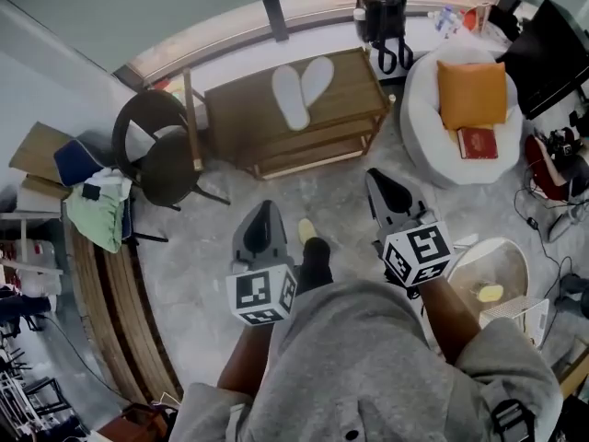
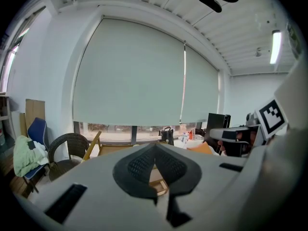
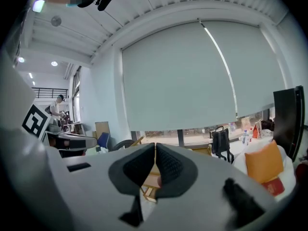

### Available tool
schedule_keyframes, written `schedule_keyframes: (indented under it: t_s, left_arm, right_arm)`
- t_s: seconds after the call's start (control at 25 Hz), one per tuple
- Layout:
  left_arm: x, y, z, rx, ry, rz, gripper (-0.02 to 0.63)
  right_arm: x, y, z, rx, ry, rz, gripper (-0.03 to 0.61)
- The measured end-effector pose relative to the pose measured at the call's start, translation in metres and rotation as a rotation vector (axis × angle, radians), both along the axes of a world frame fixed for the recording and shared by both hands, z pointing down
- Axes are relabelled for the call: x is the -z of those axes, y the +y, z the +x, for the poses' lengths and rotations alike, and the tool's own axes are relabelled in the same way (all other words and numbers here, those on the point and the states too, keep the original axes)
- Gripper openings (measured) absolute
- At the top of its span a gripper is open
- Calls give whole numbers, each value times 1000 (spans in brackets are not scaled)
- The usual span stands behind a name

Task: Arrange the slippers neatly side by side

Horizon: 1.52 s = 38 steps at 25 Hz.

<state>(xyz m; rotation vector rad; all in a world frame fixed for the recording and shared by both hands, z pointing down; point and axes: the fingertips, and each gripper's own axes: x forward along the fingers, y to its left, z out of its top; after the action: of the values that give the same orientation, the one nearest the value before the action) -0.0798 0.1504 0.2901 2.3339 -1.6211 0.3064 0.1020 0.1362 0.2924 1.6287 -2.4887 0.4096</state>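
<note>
Slippers (image 1: pixel 291 98), white, pair: lay in a V on the wooden table (image 1: pixel 354 88), well ahead of both grippers. Left gripper (image 1: pixel 265 212), right gripper (image 1: pixel 380 183): fully closed, empty (approach step, seemingly). Next: reach forward, open, grasp one slipper, straighten.

Three cameras: one looked down, two looked out

The head camera sat high and looked steeply down at the floor (image 1: pixel 202 247), with the left gripper (image 1: pixel 265 208) and right gripper (image 1: pixel 377 178) close below it. Each gripper camera sat just behind its own jaws, very near them, and faced level across the room toward the window blind (image 2: pixel 130 71). All three views shared the black bag (image 1: pixel 384 17) by the window. The round dark chair (image 1: pixel 152 145) showed in the head and left gripper views. The orange cushion (image 1: pixel 471 93) showed in the head and right gripper views.
</note>
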Motion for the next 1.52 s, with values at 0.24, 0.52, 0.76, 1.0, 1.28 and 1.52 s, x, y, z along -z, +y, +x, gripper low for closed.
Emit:
schedule_keyframes:
  t_s: [0.24,0.52,0.76,1.0,1.28,1.52]
  left_arm:
    - [-2,-65,-12,-23,10,-23,14]
    - [-5,-137,-33,-41,25,-37,14]
    - [-15,-180,-47,-60,39,-46,14]
    - [-26,-212,-52,-67,44,-61,14]
    - [-34,-231,-39,-64,49,-87,14]
    - [-42,-259,-20,-35,35,-93,14]
  right_arm:
    - [2,-62,-18,-17,6,-22,25]
    - [-1,-129,-41,-40,15,-34,25]
    - [-5,-172,-58,-54,27,-39,25]
    - [-9,-198,-65,-66,42,-44,25]
    - [-14,-212,-50,-79,51,-63,25]
    - [-20,-244,-36,-47,33,-69,25]
